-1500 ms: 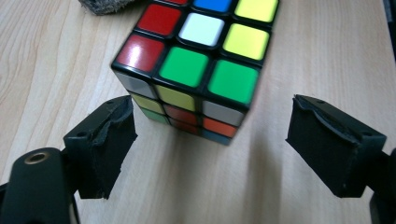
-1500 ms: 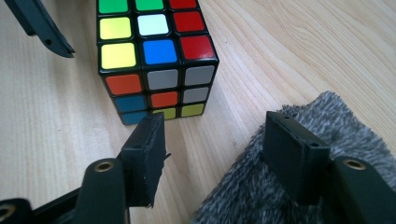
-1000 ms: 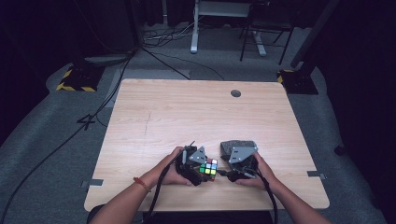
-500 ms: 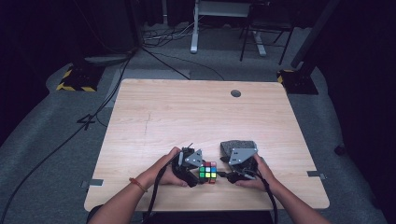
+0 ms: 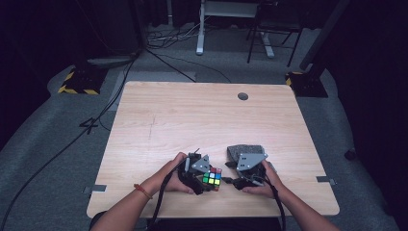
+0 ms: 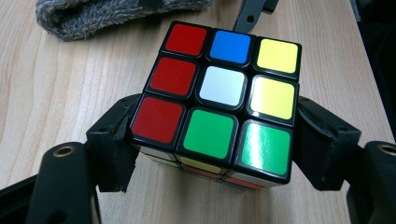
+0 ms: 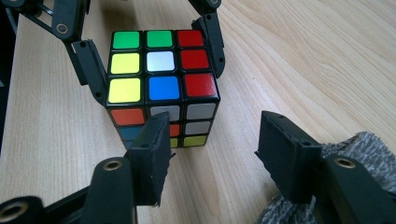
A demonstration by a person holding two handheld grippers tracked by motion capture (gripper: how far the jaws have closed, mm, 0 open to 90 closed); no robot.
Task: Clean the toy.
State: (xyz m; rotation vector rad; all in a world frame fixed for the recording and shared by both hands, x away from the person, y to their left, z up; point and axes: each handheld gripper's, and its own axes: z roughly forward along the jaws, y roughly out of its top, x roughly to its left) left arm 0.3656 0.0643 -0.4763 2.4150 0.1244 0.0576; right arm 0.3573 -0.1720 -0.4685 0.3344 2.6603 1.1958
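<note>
At the near edge of the table (image 5: 159, 115) I see both of my grippers side by side, with the puzzle cube (image 5: 211, 177) between them. Starting at the left, my left hand (image 5: 171, 173) holds the left gripper (image 5: 204, 180), whose jaws stand on either side of the cube. Through the left gripper view, the cube (image 6: 219, 93) sits between the two black jaws with its upper face turned to the camera: a red column at the left, blue, white and green down the middle, two yellows and a green at the right. Those jaws have just been opening a little, and both pads lie against the cube's lower layer, so I read it as a pinch on the cube. The cube's underside rests on the wood.

Moving right, the right gripper (image 5: 230, 182) in my right hand (image 5: 262, 185) points at the cube from the other side. Seen from the right gripper view, its jaws are spread with bare table between them, and the cube (image 7: 161, 79) stands just beyond their tips, apart from them. A grey fuzzy cloth (image 5: 245, 151) lies just beyond the right gripper, toward the far side, and its nap shows beside the right jaw (image 7: 359, 149).
</note>
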